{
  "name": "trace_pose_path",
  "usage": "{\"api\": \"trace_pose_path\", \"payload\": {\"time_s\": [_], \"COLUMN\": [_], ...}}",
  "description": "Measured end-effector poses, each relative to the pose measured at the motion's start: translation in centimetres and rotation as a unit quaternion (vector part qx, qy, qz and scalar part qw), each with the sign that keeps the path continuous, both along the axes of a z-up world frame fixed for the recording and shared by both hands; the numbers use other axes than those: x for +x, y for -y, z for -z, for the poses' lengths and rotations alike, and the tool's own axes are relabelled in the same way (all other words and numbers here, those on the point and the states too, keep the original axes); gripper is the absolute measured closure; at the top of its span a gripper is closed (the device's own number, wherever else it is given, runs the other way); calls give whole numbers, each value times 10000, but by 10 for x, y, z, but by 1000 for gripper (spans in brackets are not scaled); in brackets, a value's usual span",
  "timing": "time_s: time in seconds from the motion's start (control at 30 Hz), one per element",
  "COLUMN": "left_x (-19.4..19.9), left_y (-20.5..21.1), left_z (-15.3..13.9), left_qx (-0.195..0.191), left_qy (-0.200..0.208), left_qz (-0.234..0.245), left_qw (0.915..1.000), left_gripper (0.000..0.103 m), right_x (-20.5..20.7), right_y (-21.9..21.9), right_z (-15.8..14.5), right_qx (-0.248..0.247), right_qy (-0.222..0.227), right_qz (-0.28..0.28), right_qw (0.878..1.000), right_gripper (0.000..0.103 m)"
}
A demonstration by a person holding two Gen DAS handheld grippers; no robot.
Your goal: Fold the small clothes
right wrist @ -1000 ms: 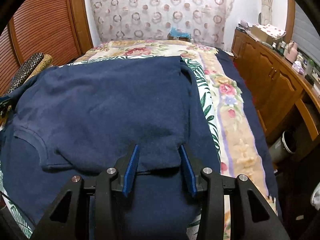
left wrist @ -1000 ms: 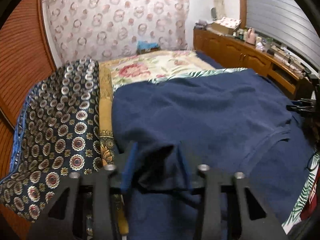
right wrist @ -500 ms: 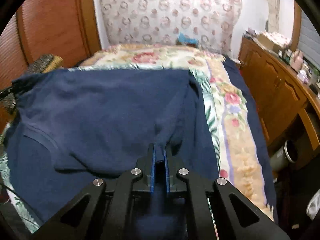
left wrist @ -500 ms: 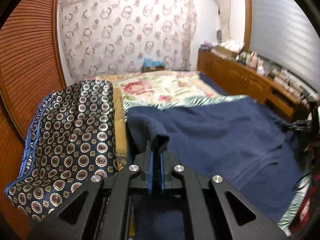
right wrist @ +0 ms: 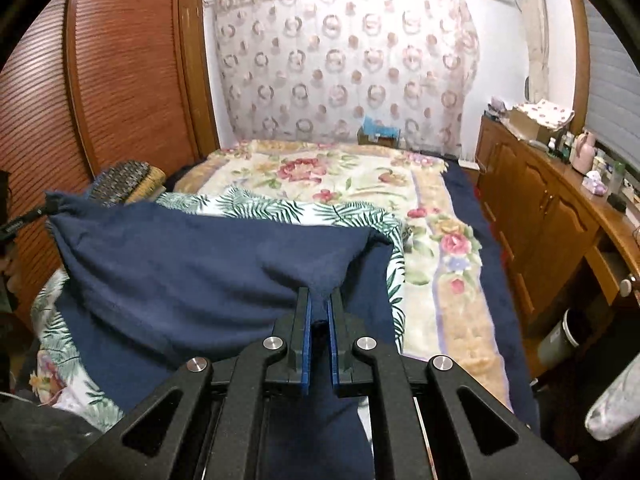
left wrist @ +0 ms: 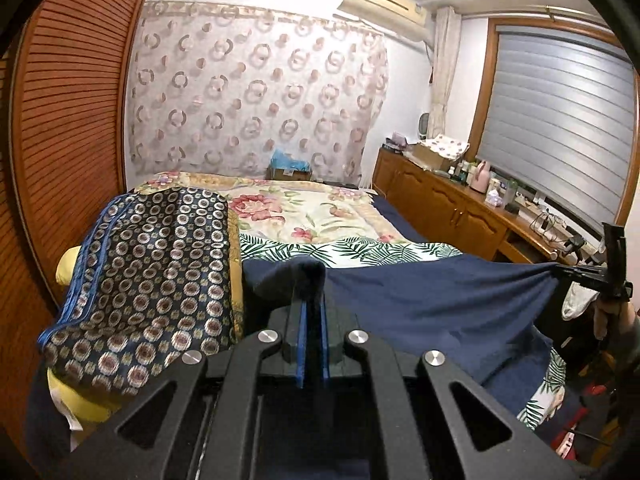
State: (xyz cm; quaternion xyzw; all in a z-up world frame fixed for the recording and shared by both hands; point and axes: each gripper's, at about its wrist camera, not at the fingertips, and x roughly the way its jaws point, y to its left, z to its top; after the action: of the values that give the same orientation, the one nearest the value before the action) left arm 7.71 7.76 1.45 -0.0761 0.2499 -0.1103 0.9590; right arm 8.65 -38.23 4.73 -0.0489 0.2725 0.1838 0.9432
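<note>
A navy blue shirt (left wrist: pixel 436 304) is lifted off the bed, stretched between both grippers. My left gripper (left wrist: pixel 313 300) is shut on one bunched corner of it, at the left side of the bed. My right gripper (right wrist: pixel 320 300) is shut on the other corner; it also shows far right in the left wrist view (left wrist: pixel 588 274). In the right wrist view the shirt (right wrist: pixel 192 264) hangs as a wide sheet, and the left gripper (right wrist: pixel 38 212) pinches its far left corner.
The bed has a floral cover (right wrist: pixel 328 176) and a palm-leaf cloth (right wrist: pixel 264 206). A patterned dark quilt (left wrist: pixel 152 264) is heaped at the left. A wooden sideboard (right wrist: pixel 540 216) with clutter runs along the right. Slatted wooden doors (right wrist: pixel 128 72) stand left.
Both grippers closed on the shirt's near corners, then rose, lifting the shirt's near edge off the bed and pulling it taut between them.
</note>
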Motion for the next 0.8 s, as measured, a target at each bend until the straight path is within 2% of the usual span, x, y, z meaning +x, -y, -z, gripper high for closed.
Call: {"api": "trace_pose_path", "payload": {"time_s": [0.13, 0.3, 0.43, 0.53, 0.7, 0.8], "left_x": [-21, -33, -39, -45, -50, -49], "left_y": [-6, -20, -25, -26, -23, -24], "left_z": [17, 57, 78, 86, 102, 107], "left_qx": [-130, -466, -390, -259, -127, -184], "left_qy": [-143, -581, -829, -899, -1109, -1186], "left_qz": [-65, -261, -466, -569, -642, -680], "left_qw": [9998, 9969, 9947, 9940, 9917, 9904], "left_gripper": [97, 97, 97, 97, 97, 96], "right_x": [-28, -31, -26, -24, -20, -21], "right_y": [9, 14, 16, 18, 16, 5], "right_z": [0, 42, 75, 88, 86, 80], "right_qx": [-63, -243, -176, -97, -82, -39], "right_qy": [34, -445, -737, -829, -723, -635], "right_qz": [-19, 62, 144, 192, 261, 332], "right_qw": [10000, 9987, 9970, 9963, 9970, 9974], "right_gripper": [96, 96, 96, 96, 96, 94]}}
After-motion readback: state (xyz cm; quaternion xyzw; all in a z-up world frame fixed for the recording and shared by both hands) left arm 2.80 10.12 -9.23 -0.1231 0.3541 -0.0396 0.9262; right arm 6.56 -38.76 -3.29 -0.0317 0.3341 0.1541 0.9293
